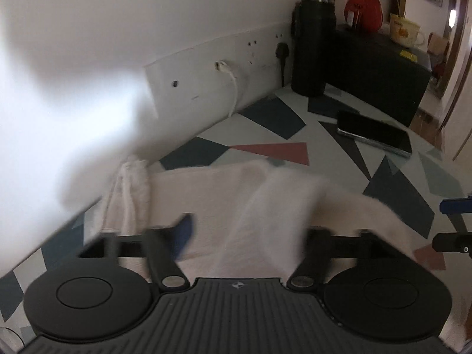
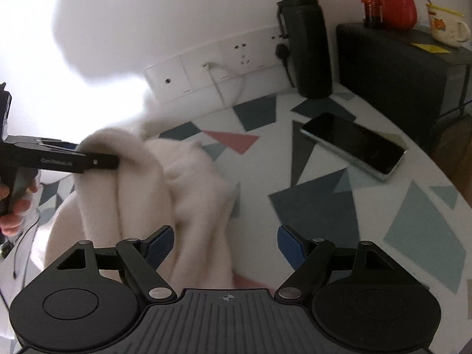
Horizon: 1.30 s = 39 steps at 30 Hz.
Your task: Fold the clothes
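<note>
Garment (image 2: 141,183) bunched near table edge (image 2: 442,177)

1. A cream-white, fuzzy knitted cloth garment (image 2: 141,183) is seen, soft and matt, with a napped surface.
2. The tabletop (image 2: 339,206) is covered by a smooth, faintly sheened sheet printed with grey, blue and red triangles.
3. A black slab phone (image 2: 352,144) with a glossy glass face and a silvery metal rim is shown near the table's far edge.
4. A tall black flask (image 2: 306,38) is finished in matt black, with a shiny metal band at the cap.
5. The right gripper (image 2: 225,243) is made of matt black plastic with ribbed blue pads (image 2: 159,246) and bright metal pivot pins.
6. A red vase (image 2: 398,6) appears glossy.
</note>
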Each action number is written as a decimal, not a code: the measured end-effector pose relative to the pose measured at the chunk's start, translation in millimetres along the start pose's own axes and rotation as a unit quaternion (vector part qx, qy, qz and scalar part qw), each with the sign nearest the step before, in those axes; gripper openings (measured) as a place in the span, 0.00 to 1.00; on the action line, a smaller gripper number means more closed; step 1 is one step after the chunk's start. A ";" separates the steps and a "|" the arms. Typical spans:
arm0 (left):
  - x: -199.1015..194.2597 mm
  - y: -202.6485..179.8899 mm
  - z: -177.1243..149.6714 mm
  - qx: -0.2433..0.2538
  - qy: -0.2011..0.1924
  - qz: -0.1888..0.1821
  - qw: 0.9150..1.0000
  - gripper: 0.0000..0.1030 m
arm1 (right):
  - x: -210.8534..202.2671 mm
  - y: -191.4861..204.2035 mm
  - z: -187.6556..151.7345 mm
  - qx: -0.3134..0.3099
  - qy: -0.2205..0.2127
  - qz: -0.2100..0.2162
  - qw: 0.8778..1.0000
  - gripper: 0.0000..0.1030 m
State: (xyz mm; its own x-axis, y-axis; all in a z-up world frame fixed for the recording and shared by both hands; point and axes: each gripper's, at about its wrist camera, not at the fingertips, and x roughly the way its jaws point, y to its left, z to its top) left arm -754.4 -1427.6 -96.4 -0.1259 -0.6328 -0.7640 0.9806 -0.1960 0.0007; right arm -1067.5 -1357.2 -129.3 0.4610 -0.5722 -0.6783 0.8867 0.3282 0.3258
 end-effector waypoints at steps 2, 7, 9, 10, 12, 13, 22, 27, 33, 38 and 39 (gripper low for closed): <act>-7.0 16.3 -4.3 -0.026 0.000 -0.042 0.999 0.92 | -3.3 9.2 -1.7 -0.005 0.003 0.014 1.000 0.74; -20.7 53.0 -16.9 -0.051 -0.038 -0.092 0.994 0.96 | -0.2 42.3 -6.6 -0.047 0.018 0.057 0.997 0.88; -25.4 67.1 -21.8 -0.069 -0.048 -0.121 0.989 0.96 | 6.6 56.0 -10.5 -0.066 0.033 0.061 0.995 0.97; -26.8 73.4 -23.1 -0.075 -0.054 -0.123 0.988 0.97 | 11.9 62.1 -13.0 -0.075 0.042 0.062 0.994 0.97; -26.4 84.0 -24.8 -0.084 -0.062 -0.095 0.990 0.98 | 24.4 73.5 -18.4 -0.094 0.061 0.060 0.992 0.96; -25.1 90.3 -25.9 -0.093 -0.064 -0.085 0.990 0.98 | 31.6 79.1 -21.7 -0.106 0.071 0.054 0.990 0.94; 30.3 107.2 -33.4 -0.123 -0.028 0.064 0.990 0.97 | 69.5 77.3 -39.6 -0.121 0.112 0.046 0.985 0.82; 73.7 88.1 -26.7 -0.090 -0.001 0.132 0.987 0.76 | 74.0 68.9 -41.7 -0.125 0.108 0.059 0.984 0.66; 95.3 88.1 -31.5 -0.076 0.039 0.207 0.975 0.14 | 73.4 47.5 -25.3 -0.104 0.108 0.061 0.987 0.34; 83.4 70.4 -55.3 -0.004 0.070 0.245 0.967 0.11 | 77.9 22.5 -5.3 -0.084 0.107 0.018 0.991 0.35; 77.9 65.4 -64.3 0.011 0.075 0.251 0.965 0.11 | 79.8 23.0 -1.0 -0.091 0.105 0.010 0.990 0.35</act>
State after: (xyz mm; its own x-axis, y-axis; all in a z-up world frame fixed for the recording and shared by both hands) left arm -690.4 -1441.6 -197.4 0.3887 -0.5374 -0.7483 0.9090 0.0910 0.4069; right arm -1010.4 -1394.5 -176.6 0.4431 -0.4012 -0.8017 0.8475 0.4791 0.2286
